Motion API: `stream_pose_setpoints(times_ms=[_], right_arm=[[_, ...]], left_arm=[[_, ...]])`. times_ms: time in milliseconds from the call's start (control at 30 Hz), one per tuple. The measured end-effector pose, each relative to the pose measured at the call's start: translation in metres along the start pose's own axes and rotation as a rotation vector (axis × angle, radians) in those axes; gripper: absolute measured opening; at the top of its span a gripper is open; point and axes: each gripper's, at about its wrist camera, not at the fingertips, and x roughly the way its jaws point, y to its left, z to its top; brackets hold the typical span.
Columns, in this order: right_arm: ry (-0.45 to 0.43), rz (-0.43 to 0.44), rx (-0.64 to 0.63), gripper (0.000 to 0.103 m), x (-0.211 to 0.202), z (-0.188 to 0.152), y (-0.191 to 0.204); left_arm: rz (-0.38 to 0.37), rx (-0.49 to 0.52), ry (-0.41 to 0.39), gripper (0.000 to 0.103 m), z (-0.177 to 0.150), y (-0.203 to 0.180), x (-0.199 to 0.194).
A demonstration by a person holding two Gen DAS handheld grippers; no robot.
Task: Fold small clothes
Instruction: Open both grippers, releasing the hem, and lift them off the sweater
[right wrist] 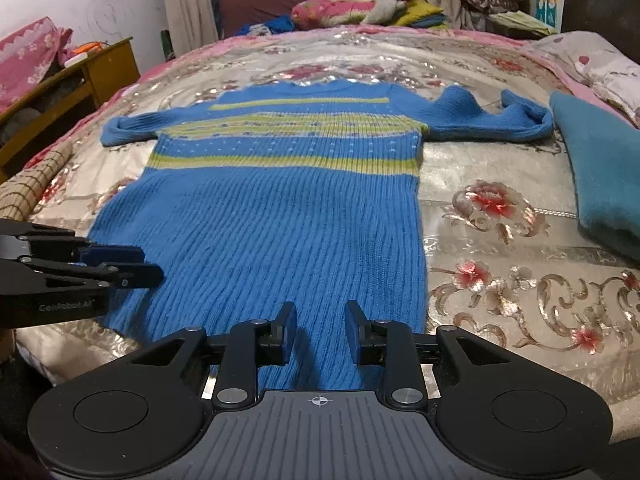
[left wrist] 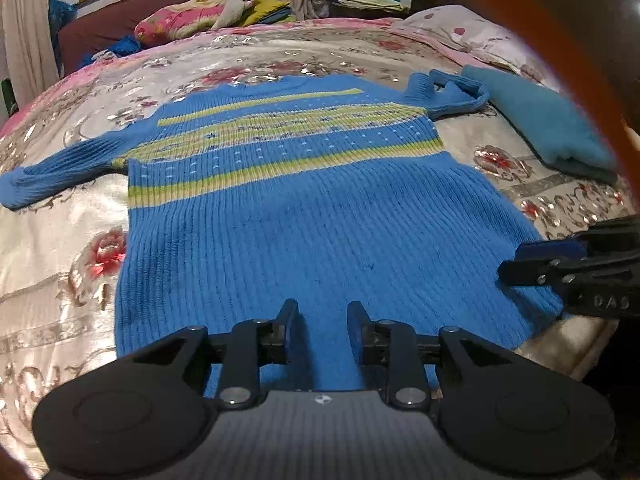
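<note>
A blue knit sweater (left wrist: 320, 200) with yellow-green stripes lies flat and face up on the bed, sleeves spread to both sides, hem nearest me. My left gripper (left wrist: 323, 312) hovers over the hem's left part, its jaws a little apart with only sweater fabric showing below the gap. My right gripper (right wrist: 320, 312) stands the same way over the hem's right part of the sweater (right wrist: 280, 208), open with nothing pinched. Each gripper shows in the other's view: the right gripper (left wrist: 516, 262) at the right edge, the left gripper (right wrist: 138, 264) at the left edge.
A folded teal garment (right wrist: 600, 168) lies on the floral bedspread (right wrist: 500, 260) to the sweater's right. Pillows and piled fabrics (right wrist: 360, 4) line the far side. A wooden side table (right wrist: 100, 68) and a checked roll (right wrist: 32, 188) stand at the left.
</note>
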Motion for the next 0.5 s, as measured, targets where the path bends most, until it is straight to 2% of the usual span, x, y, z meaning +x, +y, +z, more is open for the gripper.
stream_pose_setpoints(times_ms=[167,333,500], right_arm=[[-0.001,-0.012,-0.018,0.027,0.008,0.006,0.005],[-0.030,-0.015,-0.020,0.037,0.009,0.011,0.007],[-0.049,-0.021,0.007,0.040,0.012,0.017,0.004]], left_arm=[[0.011,-0.031,0.004,0.037,0.003,0.001,0.005],[0.059,-0.004,0.001,0.047,0.006,-0.004,0.004],[0.078,0.003,-0.018,0.054,0.011,-0.009,0.001]])
